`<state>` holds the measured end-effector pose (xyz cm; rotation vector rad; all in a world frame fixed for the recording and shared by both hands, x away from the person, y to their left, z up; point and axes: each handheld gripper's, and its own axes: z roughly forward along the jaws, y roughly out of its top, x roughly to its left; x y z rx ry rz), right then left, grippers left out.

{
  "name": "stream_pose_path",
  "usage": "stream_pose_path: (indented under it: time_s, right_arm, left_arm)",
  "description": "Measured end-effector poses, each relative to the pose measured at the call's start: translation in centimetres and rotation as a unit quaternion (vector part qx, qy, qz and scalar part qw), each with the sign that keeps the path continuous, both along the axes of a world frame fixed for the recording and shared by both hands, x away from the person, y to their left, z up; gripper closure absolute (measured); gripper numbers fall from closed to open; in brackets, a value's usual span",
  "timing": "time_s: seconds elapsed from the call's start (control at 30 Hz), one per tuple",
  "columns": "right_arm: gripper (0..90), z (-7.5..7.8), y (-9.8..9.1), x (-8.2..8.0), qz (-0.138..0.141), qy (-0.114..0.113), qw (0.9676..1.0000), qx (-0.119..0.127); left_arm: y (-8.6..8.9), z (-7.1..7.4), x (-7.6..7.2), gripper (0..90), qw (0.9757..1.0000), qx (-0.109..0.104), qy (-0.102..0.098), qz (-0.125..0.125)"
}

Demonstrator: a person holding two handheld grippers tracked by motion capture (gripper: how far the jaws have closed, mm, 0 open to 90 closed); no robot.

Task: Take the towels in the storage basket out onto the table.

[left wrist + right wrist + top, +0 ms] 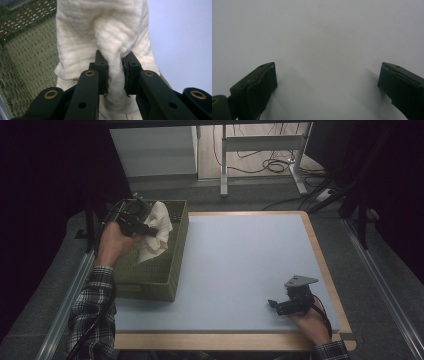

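A cream-white cloth (157, 232) hangs over the olive woven basket (176, 255) at the table's left. My left gripper (148, 228) is shut on a bunched fold of it, lifted above the basket's inside. In the left gripper view the cloth (105, 32) is pinched between the two black pads, with my left gripper (115, 73) close against it and the basket (27, 57) weave behind. My right gripper (274, 305) rests low over the pale blue mat (240, 265) near the front right. In the right gripper view my right gripper (328, 82) stands wide open, nothing between its fingers.
The blue mat lies on a wooden-edged table (320, 255). Grey floor and metal rails (385, 295) run along both sides. A white cabinet (155, 150) and a desk frame (260, 150) with cables stand behind the table.
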<state>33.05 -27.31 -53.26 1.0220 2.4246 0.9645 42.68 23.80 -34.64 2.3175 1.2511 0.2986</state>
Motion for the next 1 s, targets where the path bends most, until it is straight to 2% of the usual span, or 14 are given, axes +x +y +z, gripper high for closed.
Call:
stream_pose_path:
  time_s: [0.6,1.0]
  right_arm:
    - [2.2,0.0,0.0,0.0,0.000,0.001,1.0000,0.000]
    - [2.2,0.0,0.0,0.0,0.000,0.000,1.0000,0.000]
  left_arm:
    - [-4.8,1.4,0.9,77.3,0.9992,0.007,-0.004,-0.038]
    - [-8.6,1.6,1.8,77.3,0.9980,-0.001,-0.006,-0.063]
